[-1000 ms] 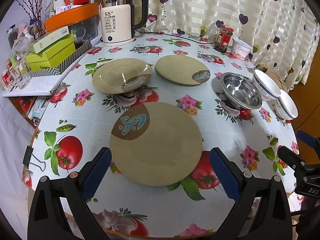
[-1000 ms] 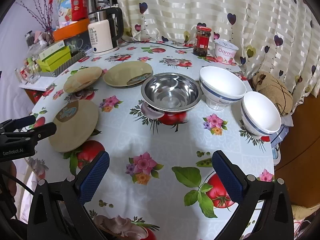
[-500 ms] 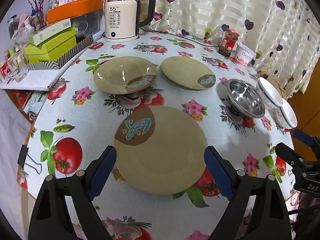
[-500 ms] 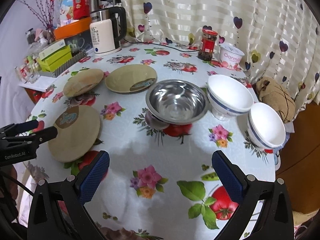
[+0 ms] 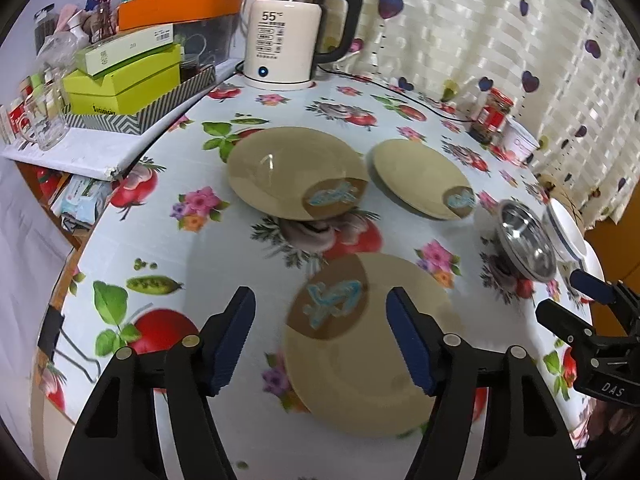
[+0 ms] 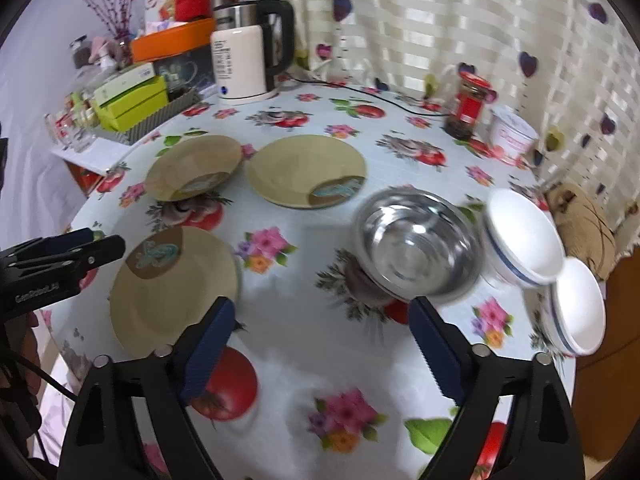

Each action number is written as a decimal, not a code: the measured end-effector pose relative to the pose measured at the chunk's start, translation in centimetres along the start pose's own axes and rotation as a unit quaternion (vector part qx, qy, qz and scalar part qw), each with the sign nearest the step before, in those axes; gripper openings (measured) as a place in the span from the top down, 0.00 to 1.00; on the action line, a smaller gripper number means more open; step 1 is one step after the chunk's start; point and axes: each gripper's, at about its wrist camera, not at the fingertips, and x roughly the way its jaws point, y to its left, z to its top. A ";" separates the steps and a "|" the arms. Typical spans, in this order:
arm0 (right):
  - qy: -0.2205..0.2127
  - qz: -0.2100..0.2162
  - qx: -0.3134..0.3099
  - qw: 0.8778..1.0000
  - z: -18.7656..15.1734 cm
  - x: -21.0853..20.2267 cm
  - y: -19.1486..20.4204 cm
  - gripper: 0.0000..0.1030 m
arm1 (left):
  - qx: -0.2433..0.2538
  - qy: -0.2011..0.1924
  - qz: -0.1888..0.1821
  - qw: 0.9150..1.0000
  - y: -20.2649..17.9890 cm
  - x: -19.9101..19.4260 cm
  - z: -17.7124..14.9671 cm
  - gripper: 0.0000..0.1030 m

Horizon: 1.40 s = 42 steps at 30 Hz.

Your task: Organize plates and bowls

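Observation:
Three tan plates with a brown patch and blue motif lie on the flowered tablecloth: a near plate [image 5: 372, 344], a far left plate [image 5: 296, 172] and a far right plate [image 5: 420, 178]. My left gripper [image 5: 320, 300] hovers over the near plate's left part, its jaws closing, pads clear of it. The steel bowl [image 6: 416, 248] sits beside two white bowls [image 6: 524, 240] [image 6: 576, 308]. My right gripper [image 6: 320, 308] is closing short of the steel bowl, with only tablecloth between its fingers.
A white kettle [image 5: 288, 40], stacked green boxes [image 5: 124, 80] and a glass mug [image 5: 44, 124] crowd the back left. A red-lidded jar [image 6: 468, 108] and a tub [image 6: 512, 136] stand by the curtain. The table edge runs close on the left and right.
Both grippers' jaws have narrowed. The left view slid left, so the near plate now sits right of centre. The right view moved closer to the steel bowl, which now sits further right.

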 end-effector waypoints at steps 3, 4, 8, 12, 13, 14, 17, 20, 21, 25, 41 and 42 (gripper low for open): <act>0.004 0.015 -0.009 1.000 1.2 1.0 0.9 0.23 | -0.006 -0.002 0.002 1.000 1.1 0.6 0.9 0.36; 0.006 0.019 -0.013 1.000 1.7 1.3 1.3 0.25 | -0.008 -0.004 0.003 1.000 1.4 0.7 1.3 0.36; 0.009 0.038 -0.029 0.999 3.7 2.8 2.7 0.34 | -0.018 -0.011 0.011 1.000 3.1 1.6 2.9 0.36; 0.014 0.057 -0.041 0.997 5.8 4.5 4.0 0.50 | -0.025 -0.009 0.019 0.999 4.6 2.8 4.2 0.39; 0.017 0.061 -0.044 0.997 6.4 5.1 4.4 0.53 | -0.026 -0.007 0.019 0.999 4.9 3.1 4.5 0.42; 0.019 0.067 -0.047 0.996 6.9 5.6 4.7 0.56 | -0.026 -0.006 0.020 0.999 5.2 3.5 4.8 0.43; 0.029 0.089 -0.050 0.994 8.1 7.1 5.7 0.58 | -0.030 -0.001 0.024 0.999 6.2 4.6 5.8 0.52; 0.044 0.113 -0.049 0.991 9.4 9.0 6.7 0.58 | -0.033 0.002 0.024 0.999 7.0 5.8 6.7 0.52; 0.046 0.116 -0.048 0.991 9.7 9.5 7.0 0.58 | -0.034 0.001 0.024 0.999 7.2 6.1 6.9 0.52; 0.058 0.130 -0.045 0.989 11.5 11.9 7.9 0.60 | -0.050 0.005 0.008 0.999 8.2 7.6 7.8 0.52; 0.096 0.139 -0.018 0.985 15.1 18.9 8.4 0.68 | -0.077 0.023 -0.023 0.997 9.8 11.2 9.4 0.58; 0.098 0.141 -0.017 0.985 15.1 19.1 8.3 0.68 | -0.076 0.024 -0.024 0.997 9.8 11.2 9.4 0.60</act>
